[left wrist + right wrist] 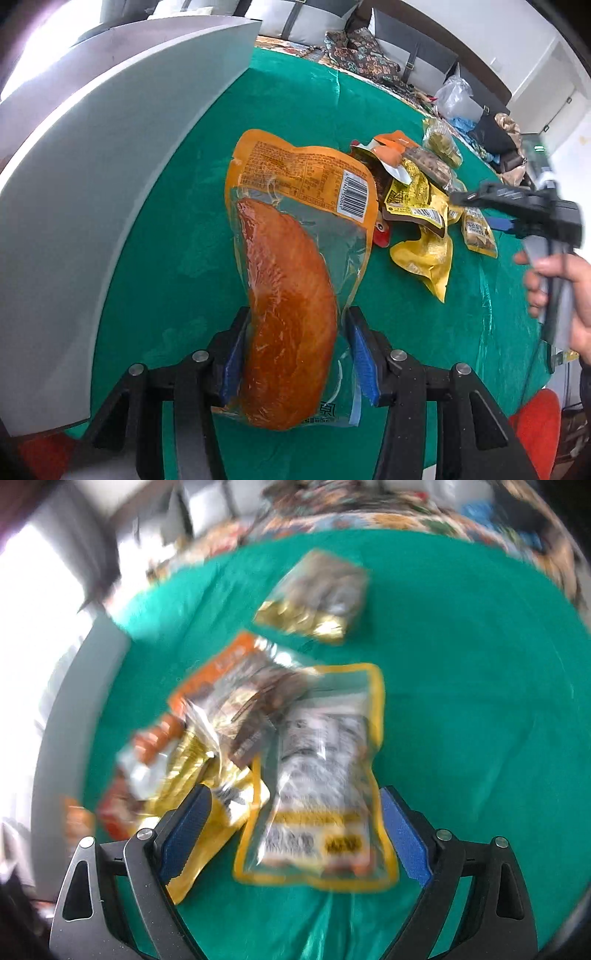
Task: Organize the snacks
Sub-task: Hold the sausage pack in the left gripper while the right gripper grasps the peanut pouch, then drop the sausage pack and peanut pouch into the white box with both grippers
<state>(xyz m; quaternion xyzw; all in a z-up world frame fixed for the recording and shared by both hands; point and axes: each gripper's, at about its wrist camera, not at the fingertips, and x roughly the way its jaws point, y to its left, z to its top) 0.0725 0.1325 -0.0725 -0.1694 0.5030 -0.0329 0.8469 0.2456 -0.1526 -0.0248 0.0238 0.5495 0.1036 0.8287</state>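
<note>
The left tongs [295, 354] pinch the slick clear-and-orange vacuum pouch of smoked meat [291, 266] by its lower end; it may slip. The right tongs [295, 834] gape empty above the yellow-edged packet [321, 775] at twelve o'clock, blurred, and may misgrab.

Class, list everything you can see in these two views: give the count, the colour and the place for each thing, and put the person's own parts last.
Vacuum-packed meat pouch: one, orange with a clear window, held above the cloth between the left gripper's fingers.
Snack packets: a loose pile, mostly yellow, orange and brown, on the cloth; exact count unclear.
Yellow-edged packet: one, clear with yellow border, lying flat below the right gripper.
Gold and brown packet: one, apart from the pile, farther back.
Tablecloth: one, green, covering the table.
White box: one, at the cloth's left side.
Left gripper: black, blue pads, shut on the pouch.
Right gripper: black, blue pads, open over the packets.
Hand: one, holding the right gripper.
</note>
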